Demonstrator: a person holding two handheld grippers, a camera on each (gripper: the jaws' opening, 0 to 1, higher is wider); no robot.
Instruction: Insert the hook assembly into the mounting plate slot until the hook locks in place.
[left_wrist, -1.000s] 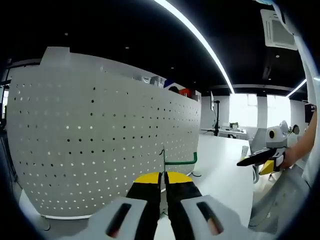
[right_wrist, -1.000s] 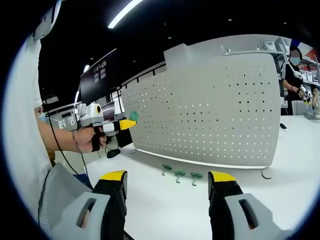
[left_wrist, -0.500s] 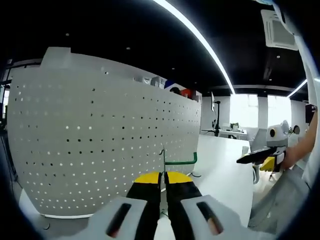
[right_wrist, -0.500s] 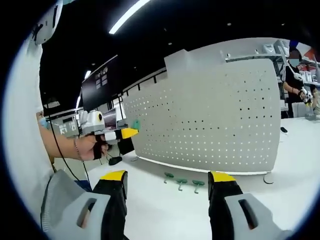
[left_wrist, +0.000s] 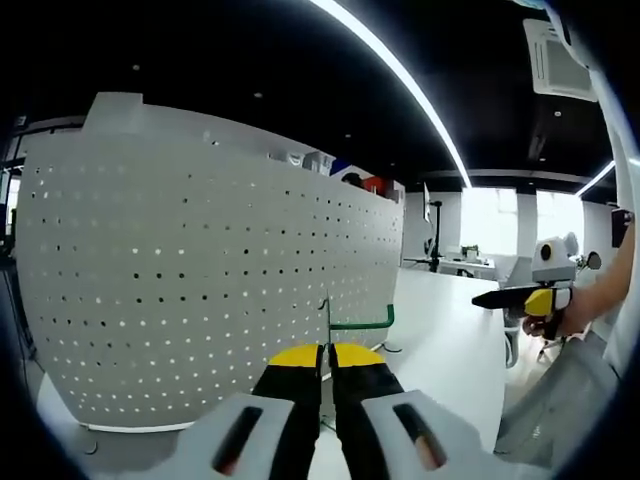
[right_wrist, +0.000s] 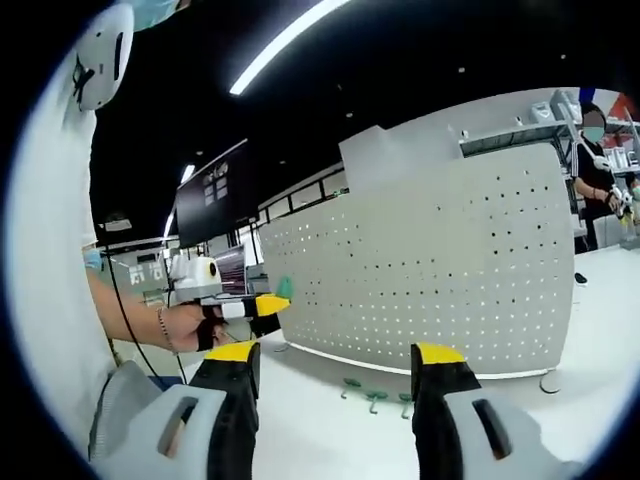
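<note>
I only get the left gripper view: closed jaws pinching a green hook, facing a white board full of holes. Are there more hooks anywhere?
Observer: Yes, three more green hooks lie on the table at the foot of the pegboard.
Operator: Is the other tool carrying anything?
Observer: No. The right gripper has its jaws wide apart with nothing between them.
Operator: Anyone else around?
Observer: A person stands past the board's far end.
</note>
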